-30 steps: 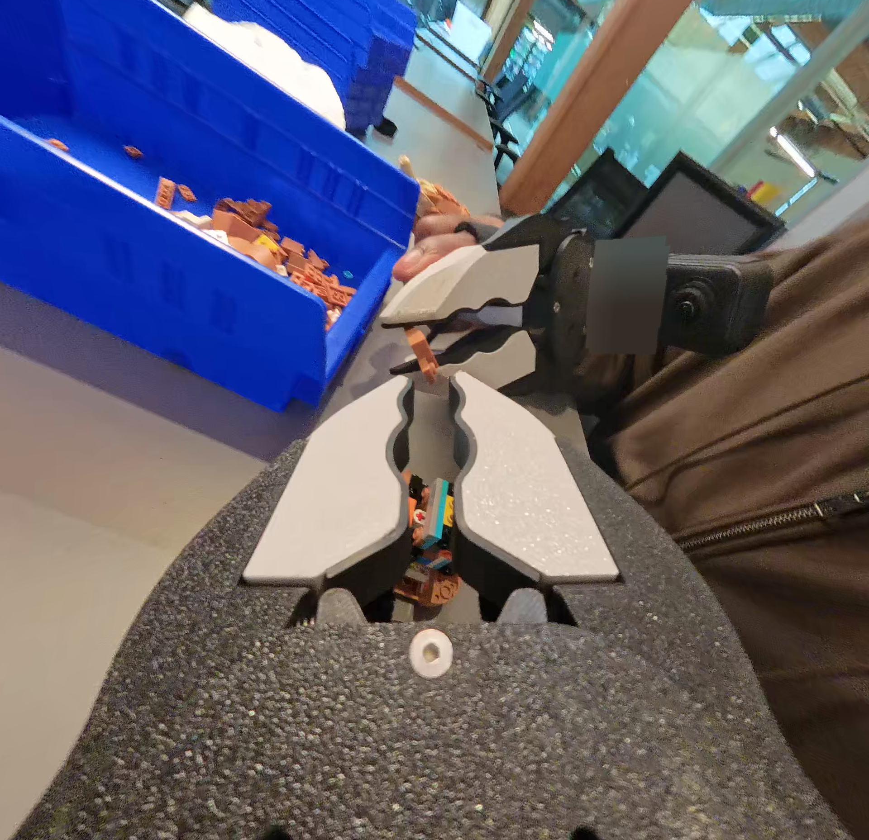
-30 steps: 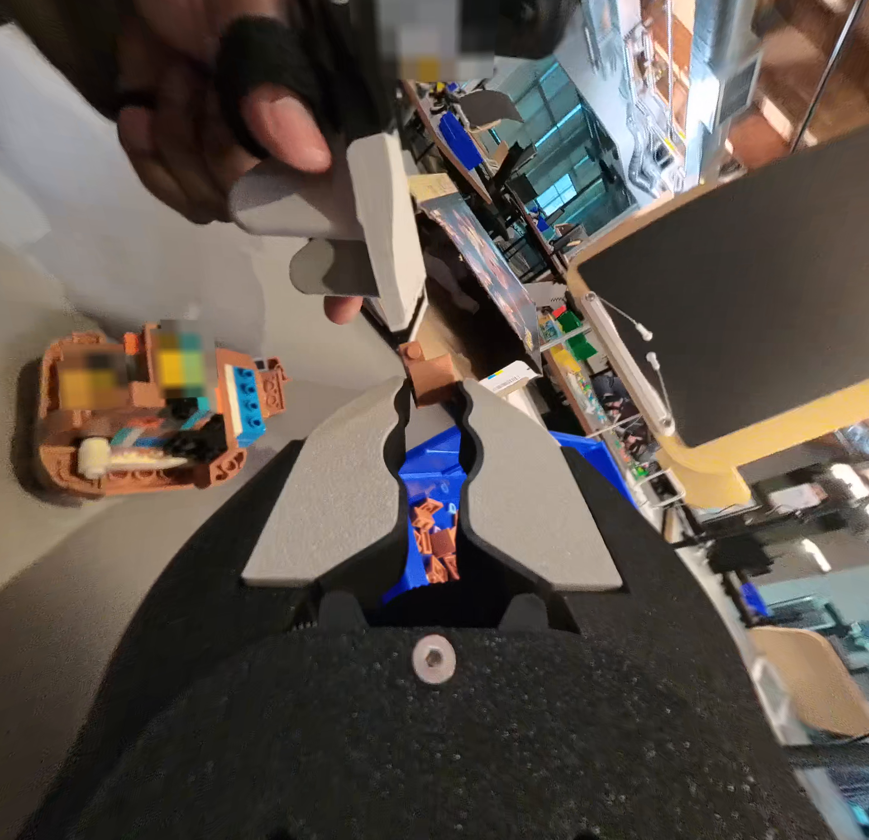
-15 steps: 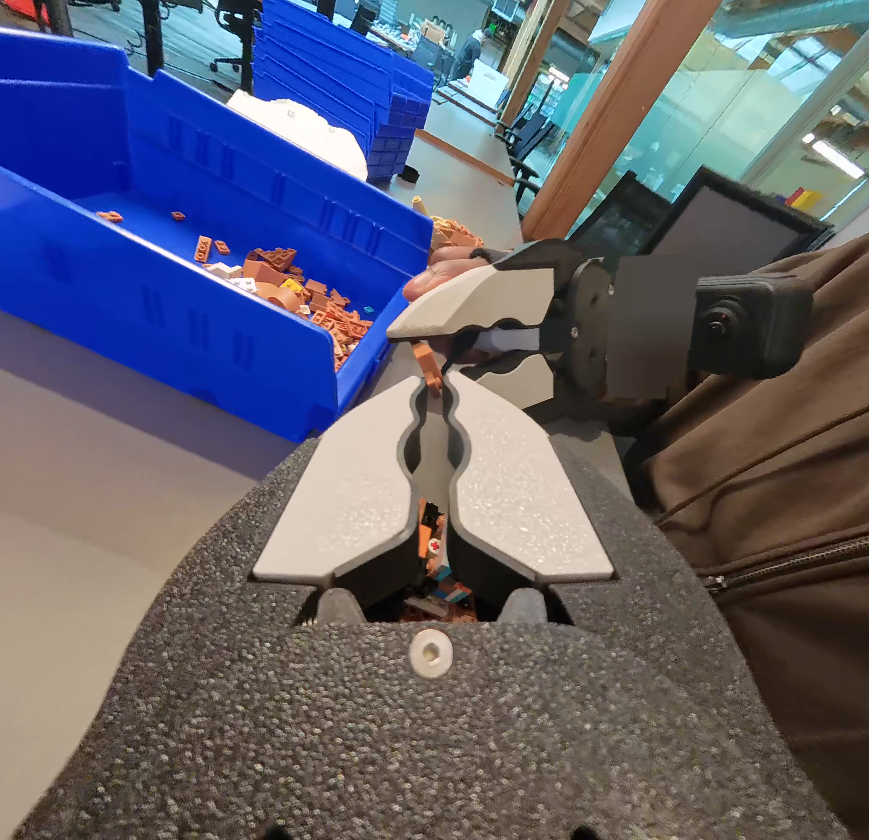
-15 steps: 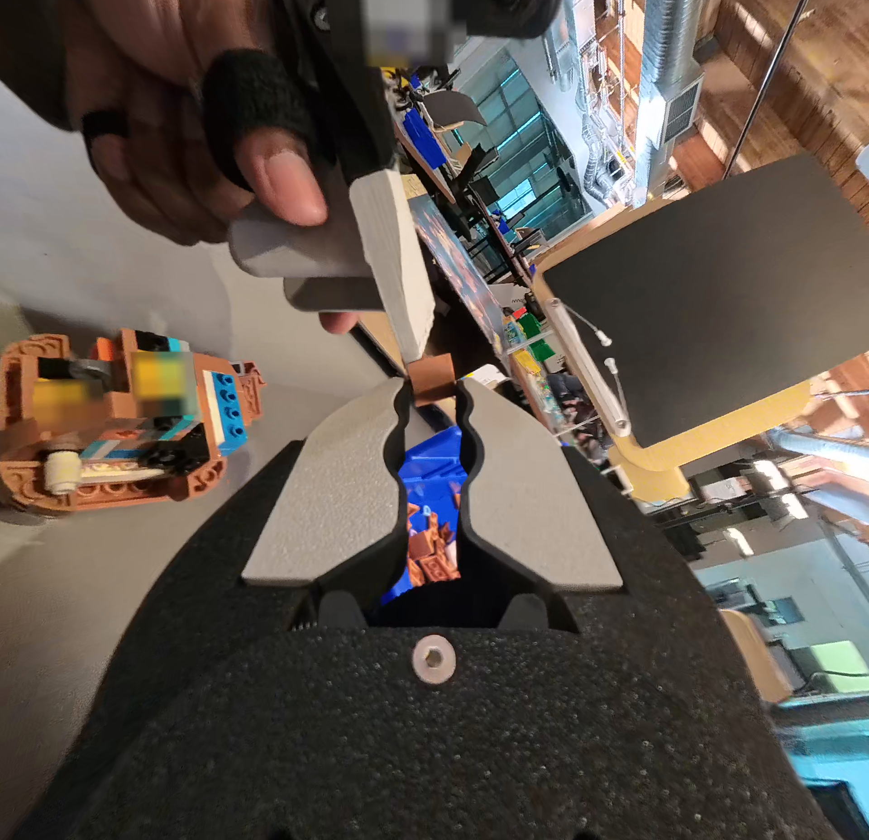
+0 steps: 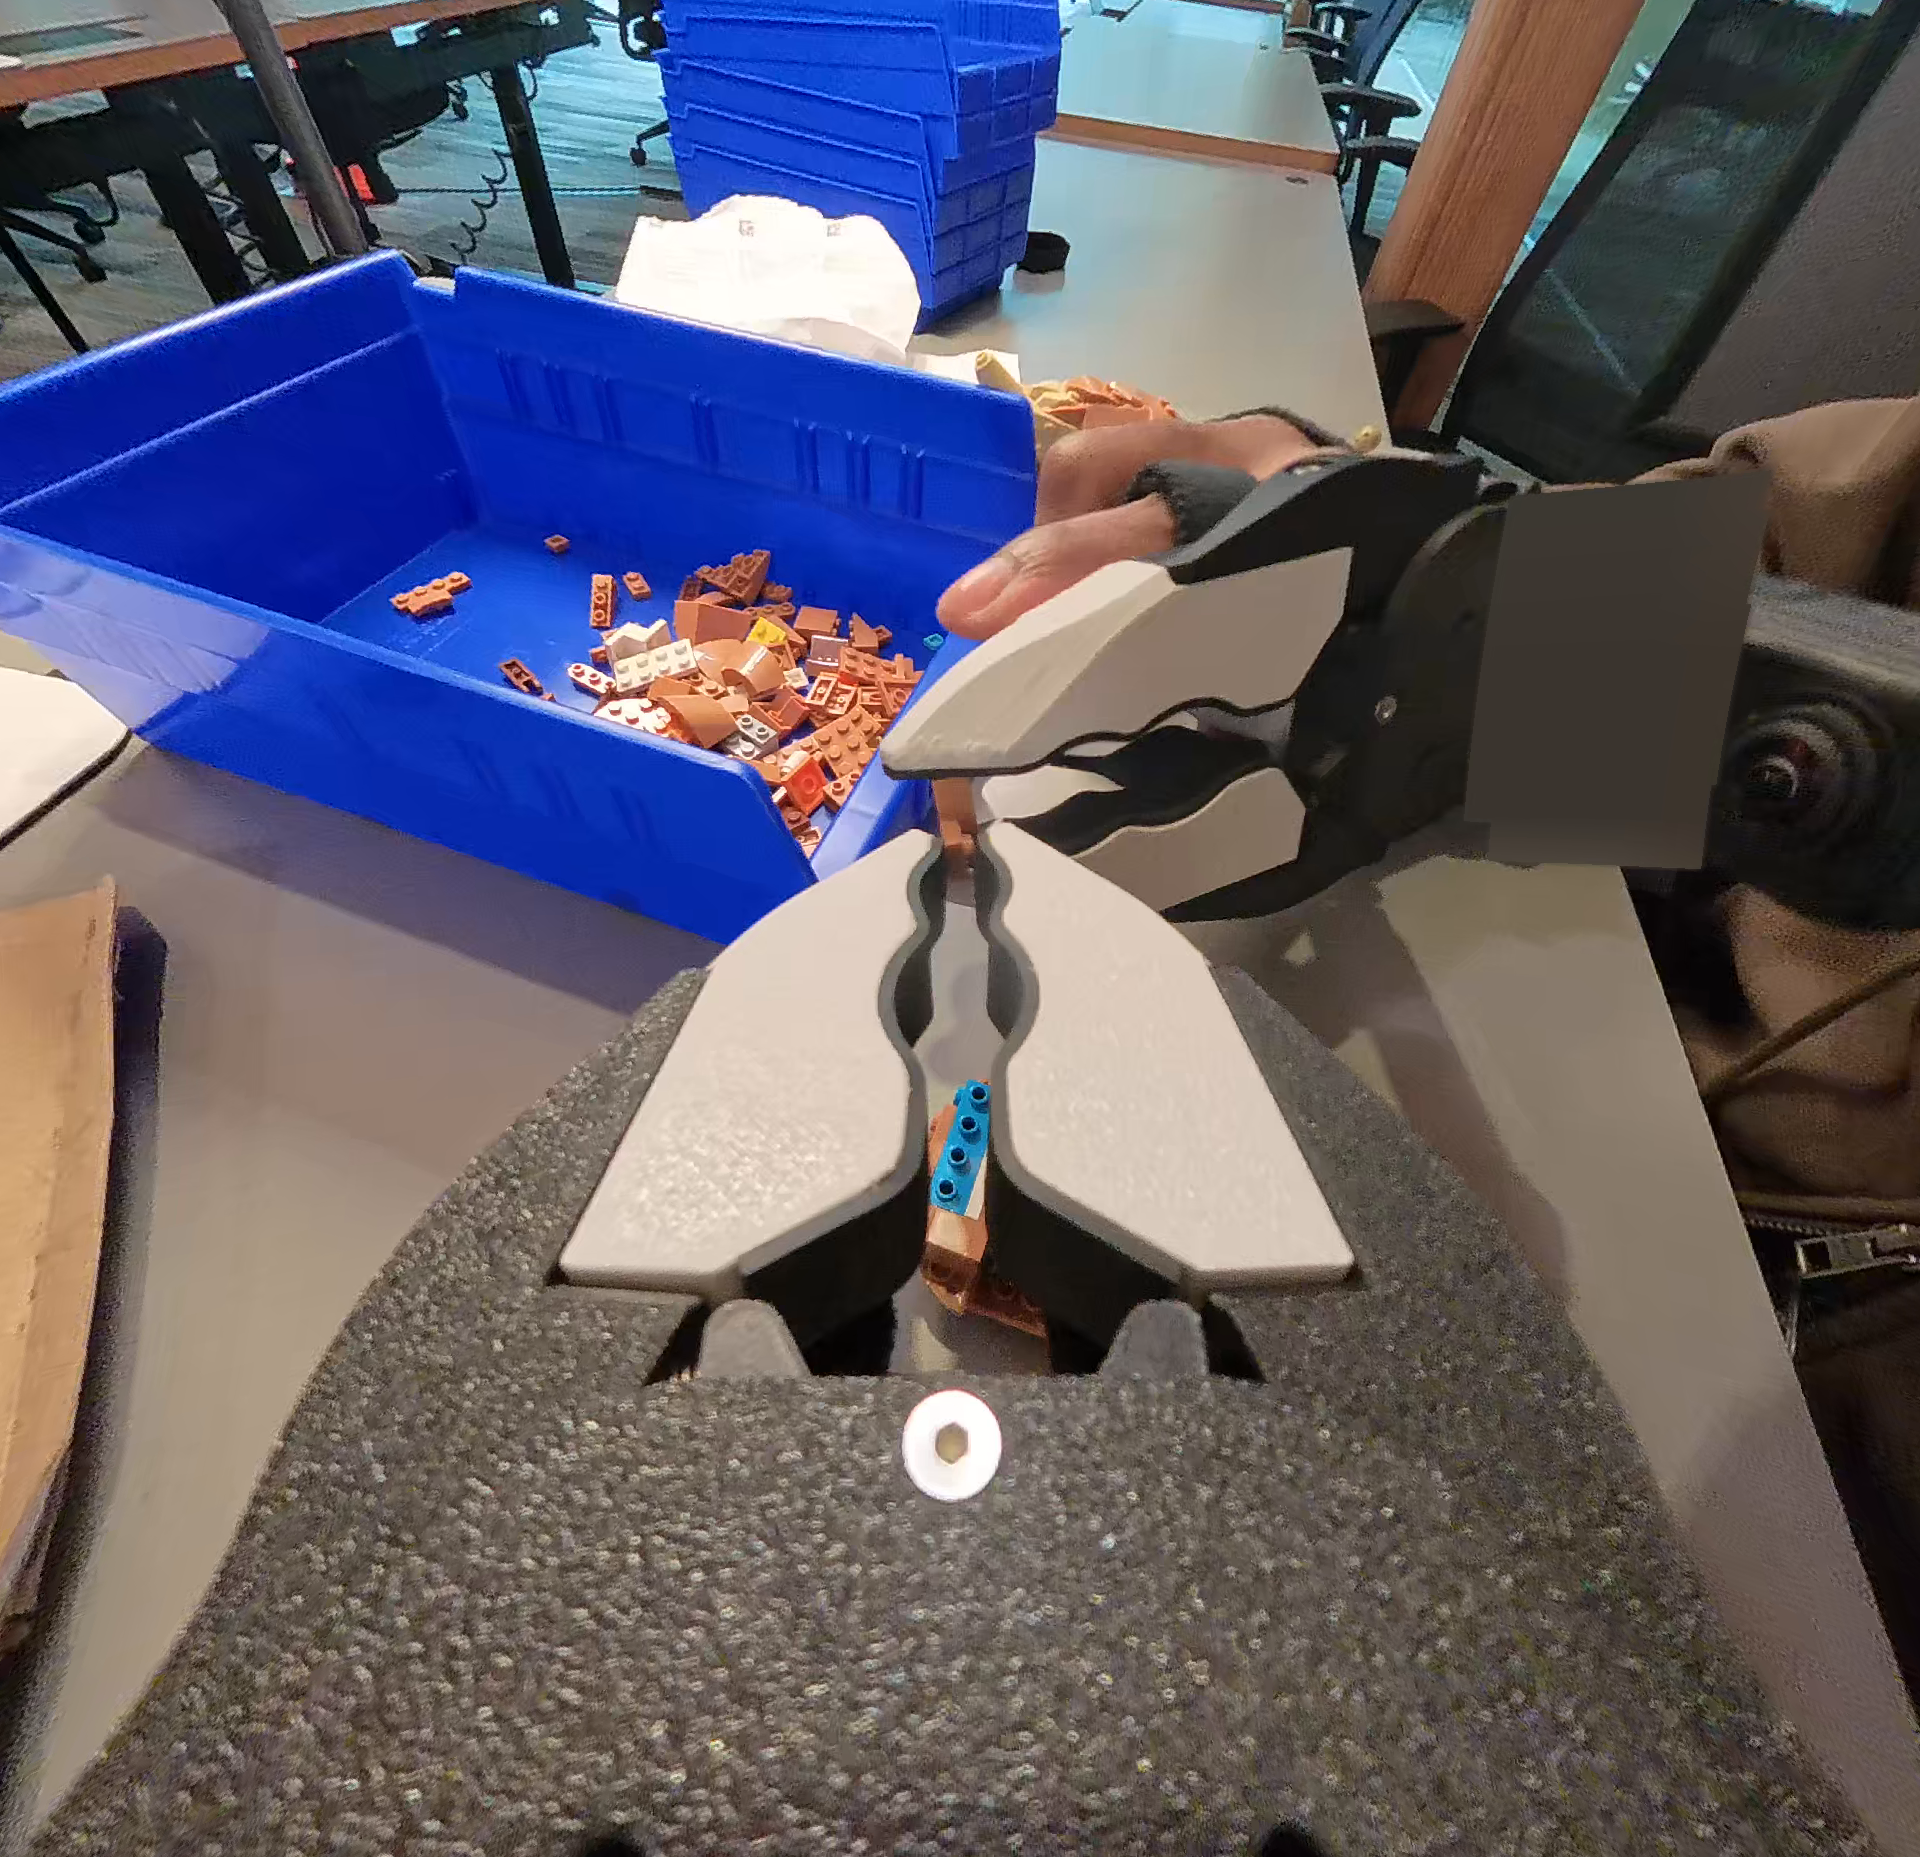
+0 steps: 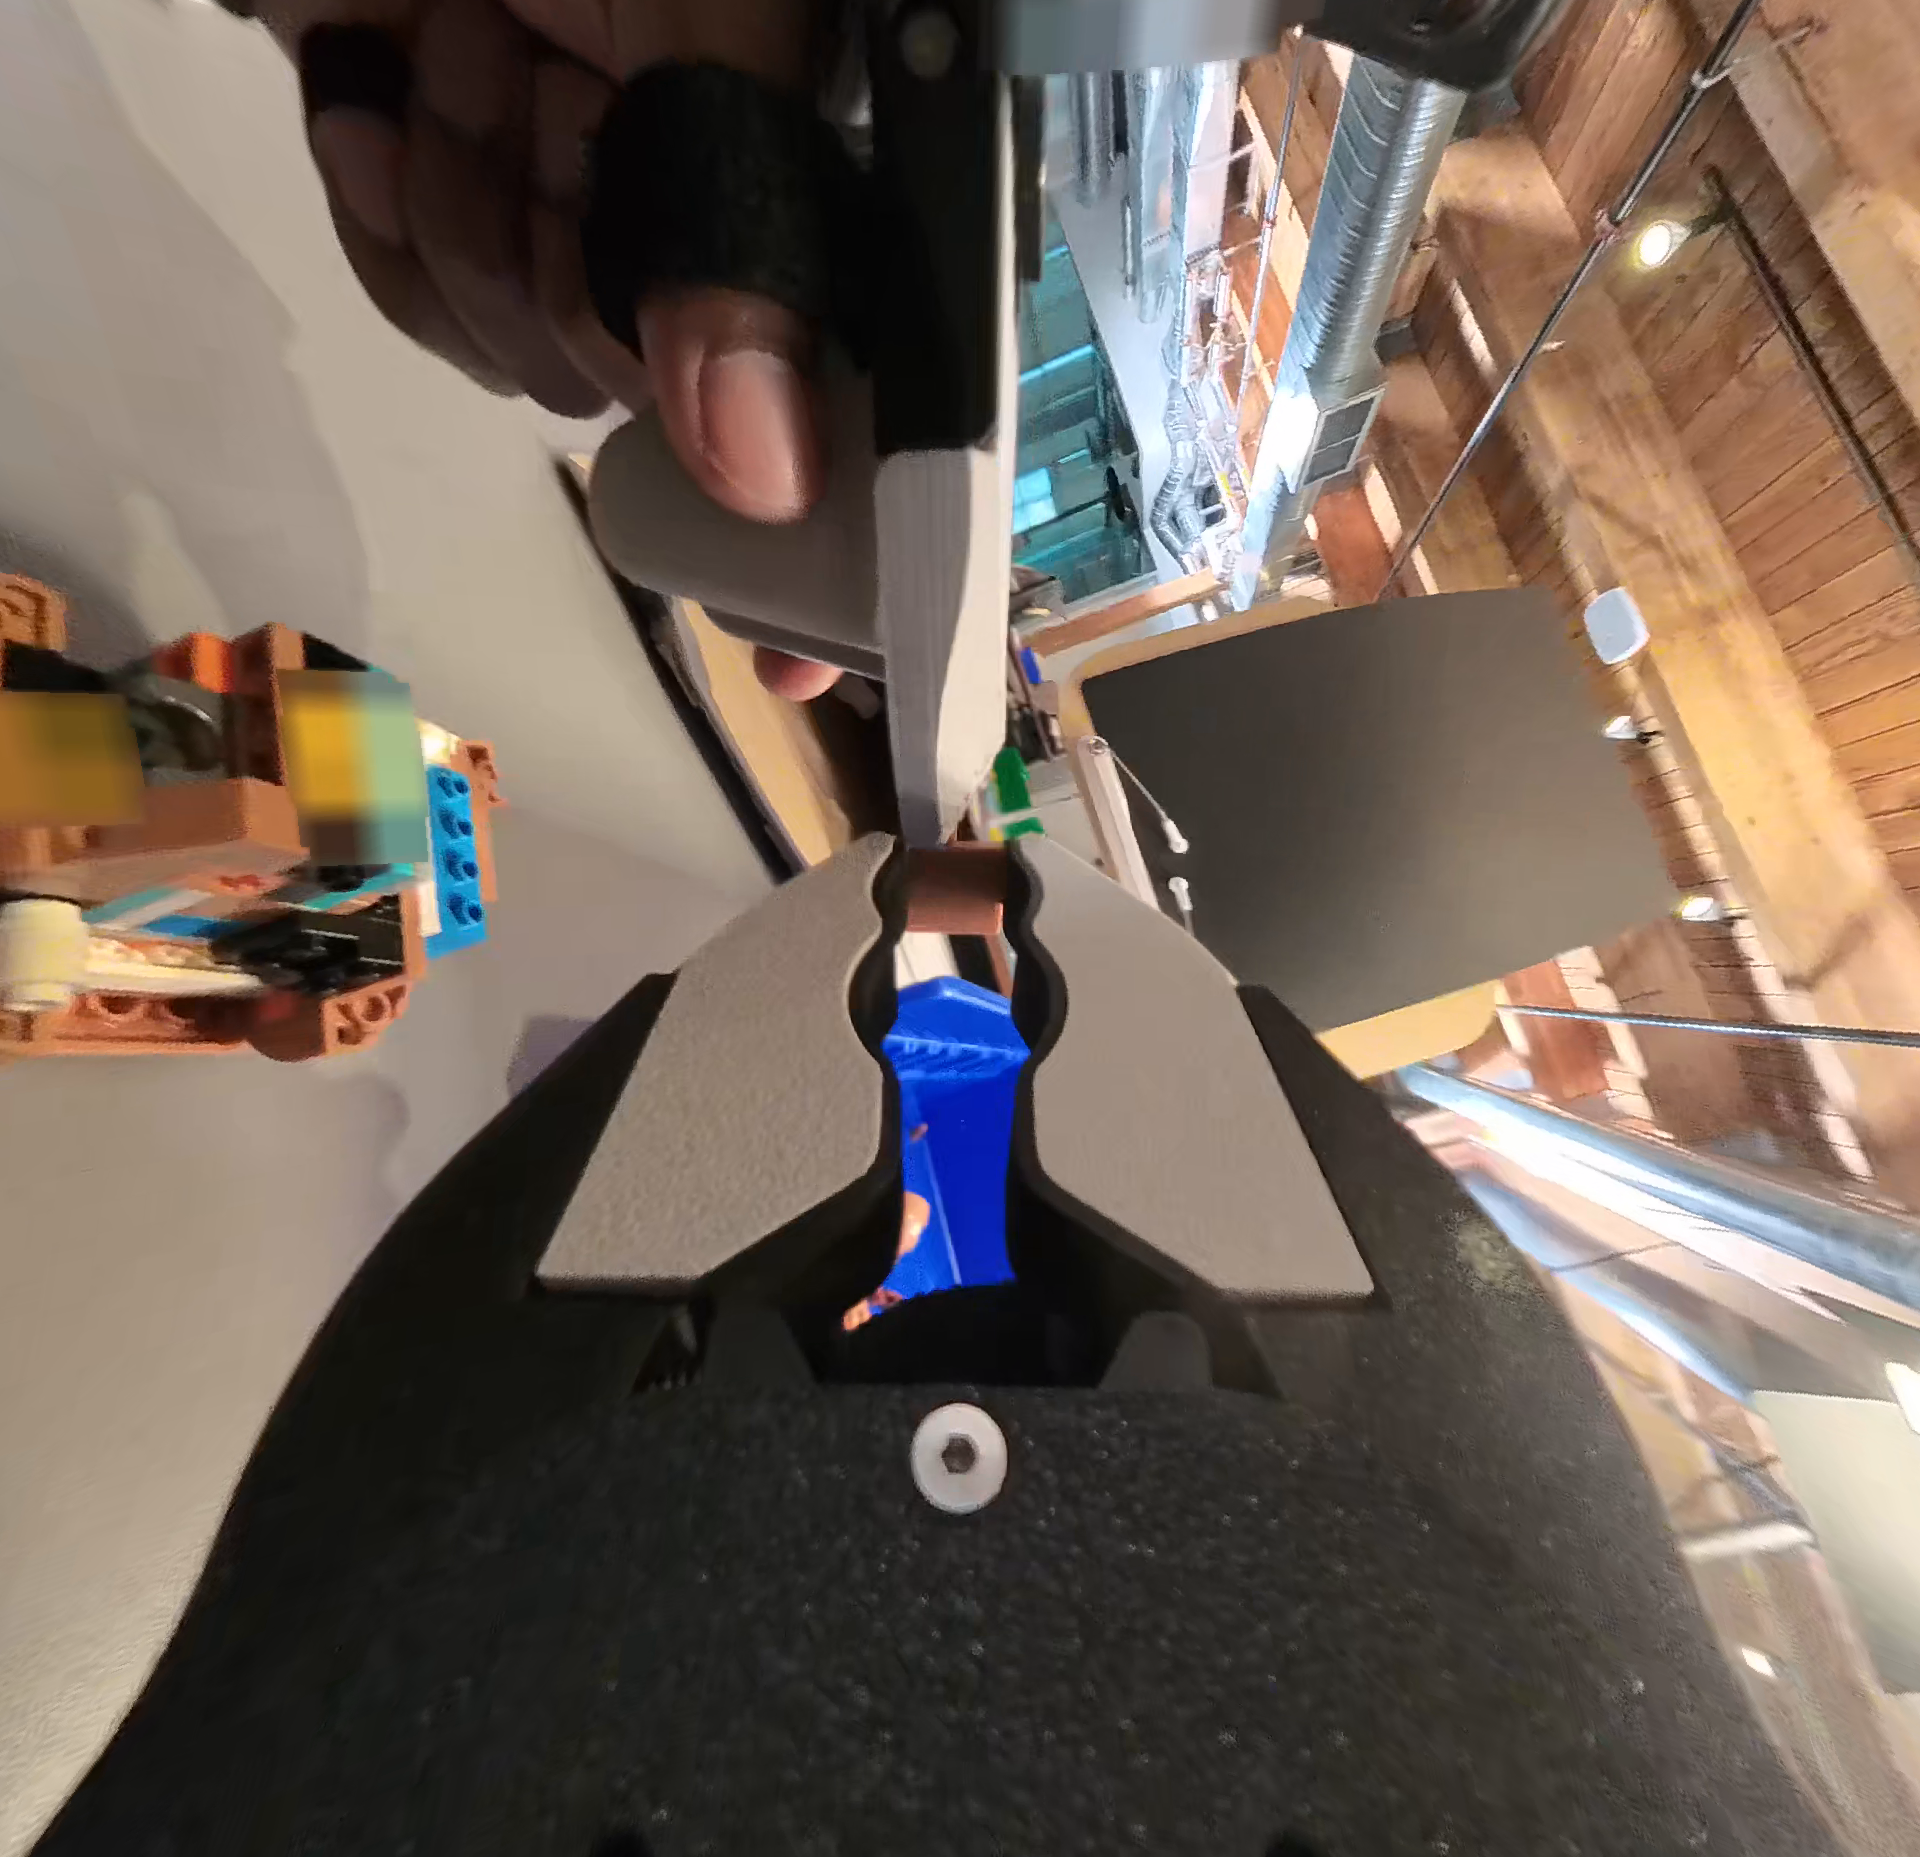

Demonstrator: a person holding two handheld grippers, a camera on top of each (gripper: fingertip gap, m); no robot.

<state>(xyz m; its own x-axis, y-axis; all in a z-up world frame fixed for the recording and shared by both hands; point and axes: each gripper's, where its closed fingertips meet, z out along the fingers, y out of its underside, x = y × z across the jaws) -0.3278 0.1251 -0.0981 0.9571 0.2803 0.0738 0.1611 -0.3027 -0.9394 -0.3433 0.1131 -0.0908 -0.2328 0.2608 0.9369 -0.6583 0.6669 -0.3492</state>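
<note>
Left wrist view, my listing: left gripper (image 5: 961, 851) pinched nearly closed on a small brown brick (image 5: 957, 839) at its tips. The right gripper (image 5: 940, 768) comes in from the right, and its tips meet the same brick; in the right wrist view the right gripper (image 6: 954, 885) is clenched on the brown brick (image 6: 954, 888) across its width, the other gripper's grey finger touching the brick from above. I think both hold it, though the left tips are partly hidden.

Blue bin (image 5: 436, 758) on the grey counter (image 5: 343, 1018), just beyond the grippers, holding loose brown, white and grey bricks (image 5: 727, 675). Brick model (image 5: 961, 1184), brown with a blue studded piece, on the counter under my left gripper. Stack of blue bins (image 5: 862, 103) farther back; crumpled white printed paper (image 5: 769, 269) beside it, writing too small to read. Cardboard (image 5: 52, 1184) at left edge.
</note>
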